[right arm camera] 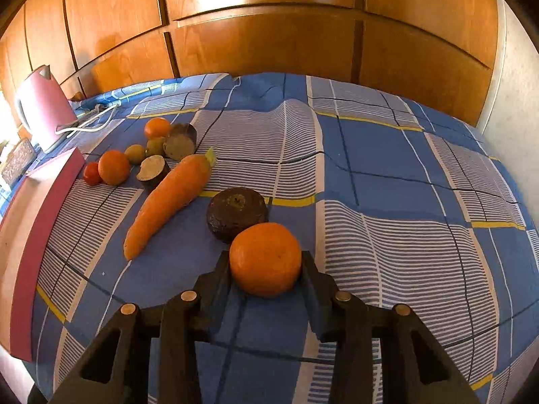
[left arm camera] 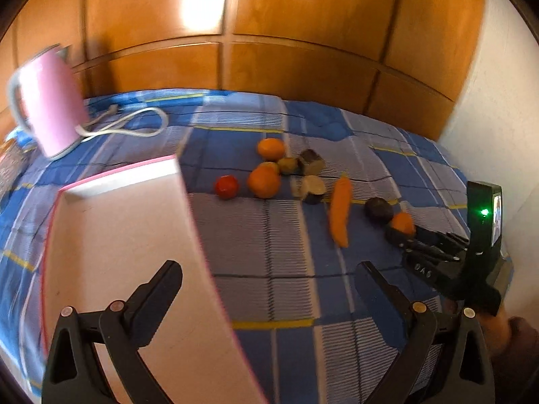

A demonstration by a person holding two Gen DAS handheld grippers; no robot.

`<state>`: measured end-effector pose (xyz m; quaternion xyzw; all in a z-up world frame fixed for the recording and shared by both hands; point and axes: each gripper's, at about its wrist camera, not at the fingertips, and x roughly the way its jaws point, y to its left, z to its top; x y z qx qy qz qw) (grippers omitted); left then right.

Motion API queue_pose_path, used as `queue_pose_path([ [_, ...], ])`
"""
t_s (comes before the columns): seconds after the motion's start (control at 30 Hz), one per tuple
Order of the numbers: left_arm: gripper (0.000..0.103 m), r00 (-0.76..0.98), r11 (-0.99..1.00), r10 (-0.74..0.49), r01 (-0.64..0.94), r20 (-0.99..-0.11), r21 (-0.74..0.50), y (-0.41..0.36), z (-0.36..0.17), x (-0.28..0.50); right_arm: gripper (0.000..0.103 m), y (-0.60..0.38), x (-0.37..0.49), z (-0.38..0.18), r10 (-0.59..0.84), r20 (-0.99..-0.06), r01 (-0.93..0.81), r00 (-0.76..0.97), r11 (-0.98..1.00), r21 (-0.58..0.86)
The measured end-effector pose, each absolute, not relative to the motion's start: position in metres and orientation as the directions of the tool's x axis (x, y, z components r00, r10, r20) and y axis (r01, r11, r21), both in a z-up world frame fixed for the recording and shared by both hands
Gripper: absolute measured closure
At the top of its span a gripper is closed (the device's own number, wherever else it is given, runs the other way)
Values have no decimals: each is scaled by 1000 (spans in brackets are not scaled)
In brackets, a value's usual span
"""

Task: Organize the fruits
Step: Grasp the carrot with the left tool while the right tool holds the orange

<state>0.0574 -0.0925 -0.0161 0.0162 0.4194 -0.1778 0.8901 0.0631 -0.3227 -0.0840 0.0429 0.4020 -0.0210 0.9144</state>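
Black right tongs [right arm camera: 266,262] clamp a round orange mandarin [right arm camera: 265,258] between their two fingers, low over the blue, white and yellow checked bedspread [right arm camera: 387,155]. Touching the mandarin's far side sits a dark purple-brown round beet [right arm camera: 235,213], and just left of that a long orange carrot [right arm camera: 168,202] lies at a slant with its leafy end pointing away. Past the carrot's top a cluster gathers: two cut dark-skinned pieces with pale faces [right arm camera: 153,168], two small green-yellow fruits [right arm camera: 135,153], a second mandarin [right arm camera: 114,167] beside a small red tomato [right arm camera: 91,173], and a third mandarin [right arm camera: 157,128] farthest back. Along the left edge stands a pink-rimmed white box [left arm camera: 128,235], and the black left tongs [left arm camera: 269,276] hang wide apart and empty, one finger over the box and the other over the bedspread. Behind the box a pink electric kettle [left arm camera: 50,101] with a white cord [left arm camera: 134,124] stands before wooden wardrobe doors [right arm camera: 269,33].
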Motion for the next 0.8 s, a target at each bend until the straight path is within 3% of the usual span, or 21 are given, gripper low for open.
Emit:
queue_pose_path([
  [0.33, 42, 465, 859, -386, 496, -797, -127, -165, -41, 106, 64, -320, 63, -81, -34, -746, 69, 666, 997, 17],
  [0.6, 59, 388, 807, -403, 578, -829, -121, -205, -63, 134, 64, -321, 62, -81, -33, -743, 66, 668, 998, 15],
  [0.7, 59, 387, 811, -390, 575, -835, -113, -211, -71, 142, 64, -321, 62, -81, -29, -742, 65, 669, 998, 19],
  [0.8, 68, 369, 818, -387, 561, -845, -129, -214, -79, 150, 64, -321, 62, -81, -35, -742, 64, 670, 998, 11],
])
